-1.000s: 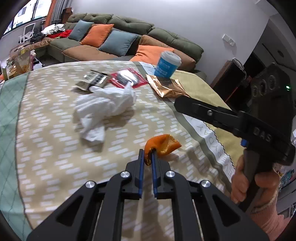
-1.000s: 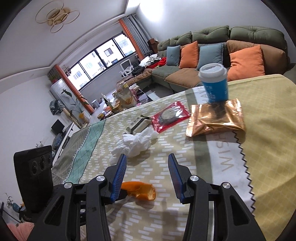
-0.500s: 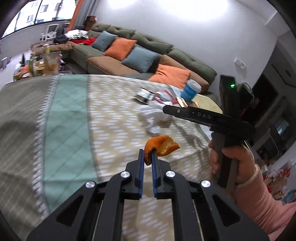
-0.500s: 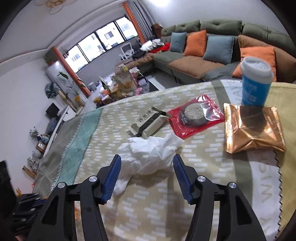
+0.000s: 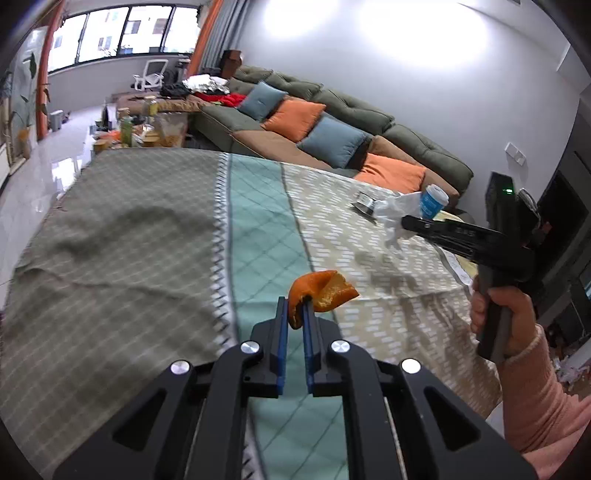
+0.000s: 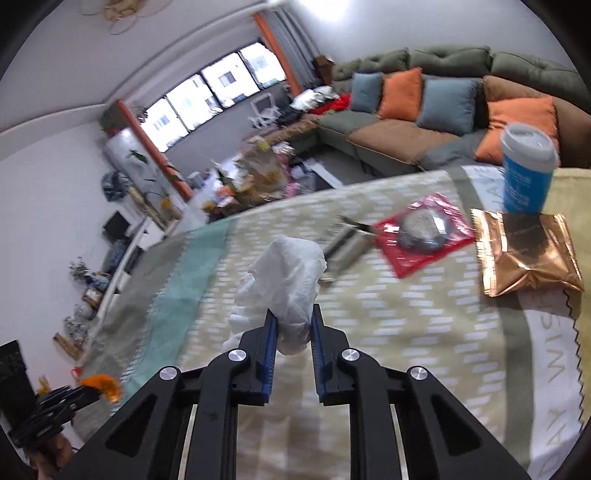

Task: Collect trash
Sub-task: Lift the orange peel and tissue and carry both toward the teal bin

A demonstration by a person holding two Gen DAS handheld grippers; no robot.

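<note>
A big table wears a patterned cloth (image 5: pixel 258 221) with grey, green and tan stripes; a long green sofa (image 5: pixel 354 114) with orange and blue pillows sits behind it at 1 o'clock; windows (image 5: pixel 122 33) glow at 11 o'clock. The left gripper (image 5: pixel 296 314) is squeezed tight on an orange peel (image 5: pixel 321 290); the right gripper (image 6: pixel 293 325) has just been closing and pinches a white tissue (image 6: pixel 288 273); a blue cup (image 6: pixel 528 173) stands at 2 o'clock.

Black two-finger left gripper (image 5: pixel 294 314) with blue pads, silver screws, matching right gripper (image 6: pixel 293 325), pink knit sleeve (image 5: pixel 543 398) at four o'clock
</note>
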